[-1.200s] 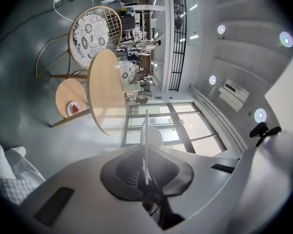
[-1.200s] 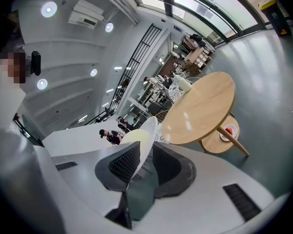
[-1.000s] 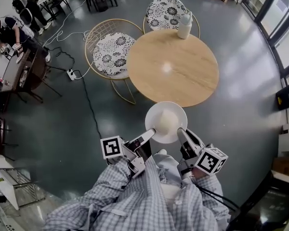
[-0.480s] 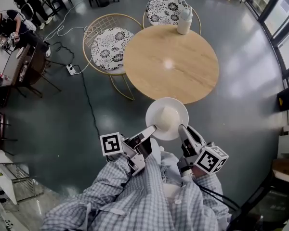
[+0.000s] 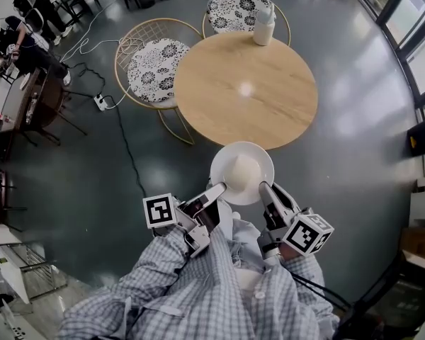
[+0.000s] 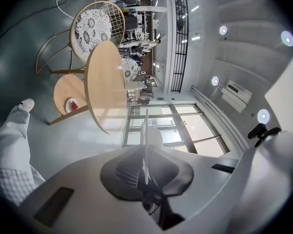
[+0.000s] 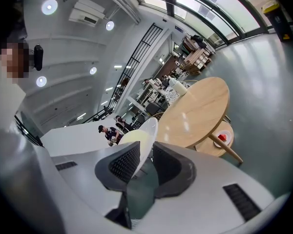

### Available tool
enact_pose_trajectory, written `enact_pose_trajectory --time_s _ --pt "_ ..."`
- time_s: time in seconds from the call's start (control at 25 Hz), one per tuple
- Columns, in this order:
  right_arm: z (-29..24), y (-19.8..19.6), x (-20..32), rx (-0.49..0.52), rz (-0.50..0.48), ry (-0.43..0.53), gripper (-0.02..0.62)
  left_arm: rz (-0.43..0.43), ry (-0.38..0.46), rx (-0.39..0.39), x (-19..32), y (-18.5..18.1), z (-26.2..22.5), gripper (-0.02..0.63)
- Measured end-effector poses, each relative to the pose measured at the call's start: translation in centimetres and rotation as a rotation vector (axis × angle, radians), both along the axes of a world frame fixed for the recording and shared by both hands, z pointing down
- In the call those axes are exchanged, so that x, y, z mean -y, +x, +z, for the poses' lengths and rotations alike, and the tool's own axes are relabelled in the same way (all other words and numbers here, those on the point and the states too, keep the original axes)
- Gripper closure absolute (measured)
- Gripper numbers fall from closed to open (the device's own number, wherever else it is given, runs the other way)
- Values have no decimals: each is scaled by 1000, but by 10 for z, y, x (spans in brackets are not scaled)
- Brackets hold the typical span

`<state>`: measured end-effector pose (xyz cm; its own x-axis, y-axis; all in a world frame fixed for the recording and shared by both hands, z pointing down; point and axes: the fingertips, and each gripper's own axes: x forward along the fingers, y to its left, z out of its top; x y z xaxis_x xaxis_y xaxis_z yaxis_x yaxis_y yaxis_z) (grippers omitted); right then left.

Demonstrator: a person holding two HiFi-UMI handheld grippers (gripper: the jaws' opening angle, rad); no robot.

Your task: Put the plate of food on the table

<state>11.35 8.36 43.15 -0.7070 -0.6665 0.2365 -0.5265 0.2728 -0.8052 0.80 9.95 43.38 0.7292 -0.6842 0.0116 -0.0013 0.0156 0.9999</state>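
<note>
A white plate (image 5: 241, 173) with a pale mound of food (image 5: 244, 171) hangs in the air just short of the round wooden table (image 5: 219, 83). My left gripper (image 5: 220, 189) is shut on the plate's left rim, and my right gripper (image 5: 264, 189) is shut on its right rim. In the left gripper view the plate (image 6: 145, 140) shows edge-on between the jaws, with the table (image 6: 103, 84) ahead. In the right gripper view the plate rim (image 7: 147, 130) sits clamped between the pads, the table (image 7: 198, 111) beyond.
A white bottle (image 5: 263, 24) stands at the table's far edge. Two gold wire chairs with patterned cushions (image 5: 154, 71) (image 5: 239, 7) ring the table's far side. A cable and power strip (image 5: 99, 102) lie on the grey floor at left, near people at desks (image 5: 10, 44).
The plate and both grippers have come nearer the table's front edge, and the whole view has shifted forward a little. Both grips stay the same.
</note>
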Motion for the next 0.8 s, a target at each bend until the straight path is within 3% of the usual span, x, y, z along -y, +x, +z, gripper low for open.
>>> enact_pose_trajectory --time_s 0.8 --pt "11 -4 65 -15 -14 -31 508 3 -21 34 64 -3 8 583"
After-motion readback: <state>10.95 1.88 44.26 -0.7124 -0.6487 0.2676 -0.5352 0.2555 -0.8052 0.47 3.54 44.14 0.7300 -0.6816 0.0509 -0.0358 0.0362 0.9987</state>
